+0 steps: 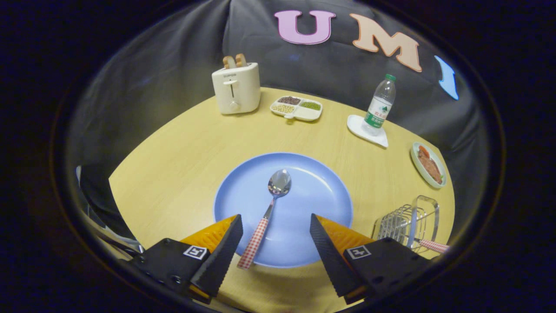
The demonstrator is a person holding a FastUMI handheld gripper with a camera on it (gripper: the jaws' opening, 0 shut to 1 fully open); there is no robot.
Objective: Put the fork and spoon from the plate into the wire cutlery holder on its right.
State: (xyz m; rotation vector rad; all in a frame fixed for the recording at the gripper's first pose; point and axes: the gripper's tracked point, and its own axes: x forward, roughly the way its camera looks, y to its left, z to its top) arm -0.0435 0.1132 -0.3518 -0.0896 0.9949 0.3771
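The open, empty gripper (274, 243) straddles the spoon (266, 217), whose handle runs from six toward twelve o'clock.

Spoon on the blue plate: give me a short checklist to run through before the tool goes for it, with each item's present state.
1. Tool open wide enough for the handle: ok, the fingers stand well apart.
2. Spoon lined up with the tool: ok, its checked handle lies between the fingers, nearer the left one.
3. Handle free to grasp: ok, nothing lies on it; its end overhangs the blue plate rim.
4. Fingers touching the spoon: not ok, neither presses on it yet.
5. Wire cutlery holder reachable: ok, it stands right of the plate; one checked handle already sticks out of it.
6. Room left inside the holder: cannot tell.
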